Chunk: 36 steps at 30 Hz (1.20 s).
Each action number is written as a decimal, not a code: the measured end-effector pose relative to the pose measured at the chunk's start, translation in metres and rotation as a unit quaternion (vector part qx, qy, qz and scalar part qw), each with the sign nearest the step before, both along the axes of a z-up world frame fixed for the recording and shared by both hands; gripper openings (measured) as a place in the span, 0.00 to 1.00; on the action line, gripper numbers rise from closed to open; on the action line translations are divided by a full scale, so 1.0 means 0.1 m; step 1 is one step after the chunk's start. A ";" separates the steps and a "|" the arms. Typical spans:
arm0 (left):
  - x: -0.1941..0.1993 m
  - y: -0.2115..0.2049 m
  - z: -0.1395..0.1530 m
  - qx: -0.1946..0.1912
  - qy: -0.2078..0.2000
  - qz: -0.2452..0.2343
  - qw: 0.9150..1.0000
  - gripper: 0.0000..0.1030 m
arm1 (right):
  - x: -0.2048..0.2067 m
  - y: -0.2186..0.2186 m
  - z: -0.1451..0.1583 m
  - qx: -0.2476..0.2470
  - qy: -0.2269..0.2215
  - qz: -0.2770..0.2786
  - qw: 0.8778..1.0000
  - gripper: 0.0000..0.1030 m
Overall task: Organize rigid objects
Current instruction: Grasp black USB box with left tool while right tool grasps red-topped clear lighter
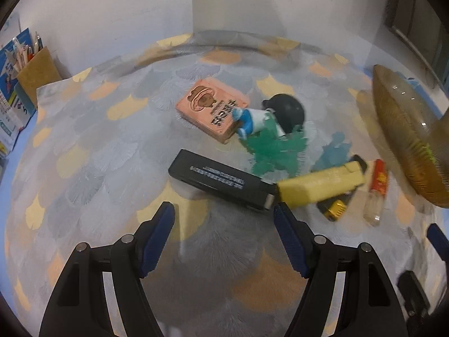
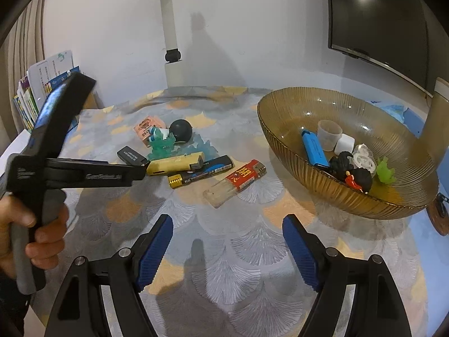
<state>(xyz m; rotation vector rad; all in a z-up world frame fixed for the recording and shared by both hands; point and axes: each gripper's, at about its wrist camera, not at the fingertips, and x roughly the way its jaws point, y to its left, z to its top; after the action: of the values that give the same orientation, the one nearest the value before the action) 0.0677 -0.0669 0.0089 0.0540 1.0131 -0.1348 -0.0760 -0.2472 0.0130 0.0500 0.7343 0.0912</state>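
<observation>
Loose items lie mid-table: a pink box (image 1: 212,109), a black ball (image 1: 286,109), a green figure (image 1: 272,151), a black USB stick (image 1: 219,181), a yellow lighter (image 1: 320,182), a black-and-gold lighter (image 2: 200,172) and a red-and-clear lighter (image 2: 238,182). My left gripper (image 1: 224,219) is open and empty, just short of the USB stick. My right gripper (image 2: 227,233) is open and empty, short of the red lighter. An amber glass bowl (image 2: 280,129) on the right holds a blue lighter (image 2: 314,148) and several small things.
The left gripper's body and the hand holding it (image 2: 45,168) fill the left of the right wrist view. Books and a pen holder (image 1: 36,70) stand at the back left. A white lamp post (image 2: 171,56) rises at the back. A screen (image 2: 378,22) hangs on the right wall.
</observation>
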 end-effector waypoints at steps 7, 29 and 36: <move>-0.08 0.45 0.02 0.001 -0.007 0.041 0.999 0.70 | 0.01 -0.06 -0.01 0.025 0.004 0.007 1.000 0.77; 0.28 0.29 -0.01 -0.010 -0.045 -0.011 0.999 0.37 | 0.62 -0.11 -0.16 0.084 0.151 -0.105 0.979 0.78; 0.23 0.42 0.01 -0.034 -0.045 -0.025 0.998 0.21 | 0.89 0.13 -0.21 0.008 0.128 -0.154 0.980 0.67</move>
<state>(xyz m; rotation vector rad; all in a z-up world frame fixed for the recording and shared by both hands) 0.0911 -0.0248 0.0095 0.0232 0.9163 -0.2106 0.0126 -0.2345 -0.0077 0.1937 0.9739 -0.2093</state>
